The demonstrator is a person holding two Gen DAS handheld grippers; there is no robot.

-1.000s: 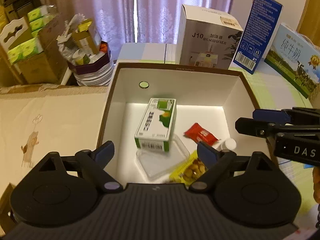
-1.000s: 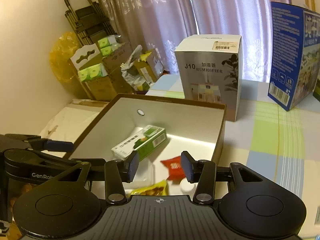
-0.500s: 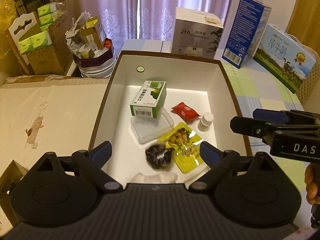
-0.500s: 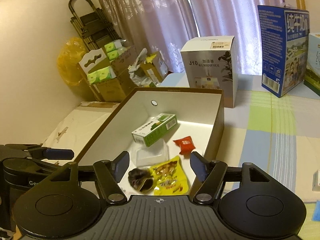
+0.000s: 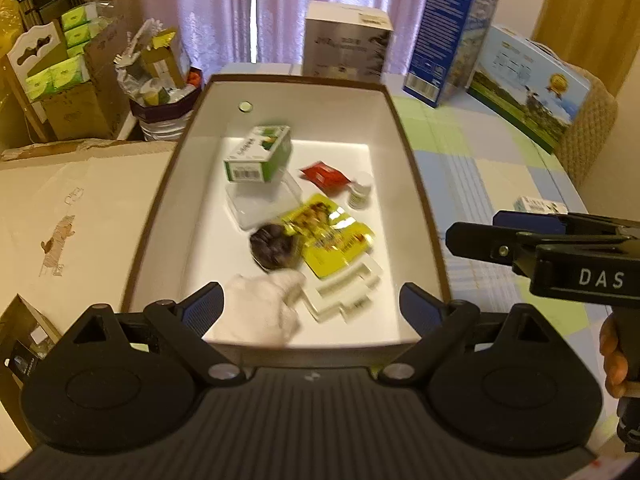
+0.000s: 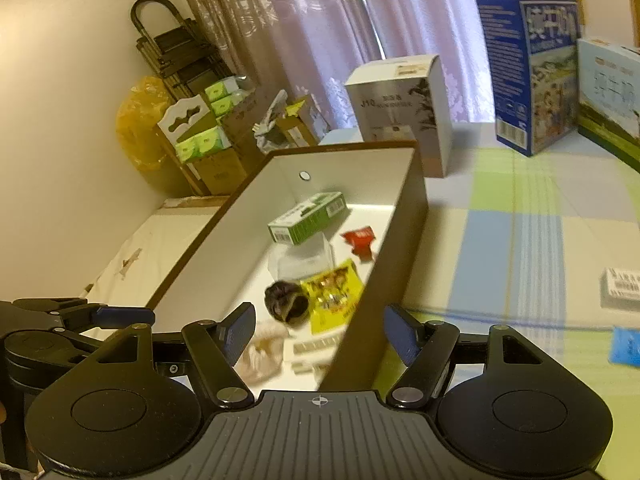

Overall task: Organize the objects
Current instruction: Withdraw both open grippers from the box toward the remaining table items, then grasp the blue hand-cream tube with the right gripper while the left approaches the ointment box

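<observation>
The left gripper (image 5: 311,307) has its jaws wide apart and empty. The right gripper (image 6: 319,330) is opening, with only the box wall seen between its jaws, ungripped.

Below them sits the brown-rimmed, white-lined cardboard box (image 5: 404,140) near the table's left edge. It holds a green-and-white carton (image 5: 258,154), a clear plastic tray (image 5: 262,202), a red sachet (image 5: 322,173), a small white bottle (image 5: 359,194), a yellow snack pouch (image 5: 330,234), a dark round bundle (image 5: 274,246), a crumpled white cloth (image 5: 262,310) and a white foam insert (image 5: 346,290).

Most things appear gathered. A small white packet (image 6: 620,290) and a blue item (image 6: 626,346) lie on the checked tablecloth (image 6: 520,208) towards the right edge, probably still to be collected.
</observation>
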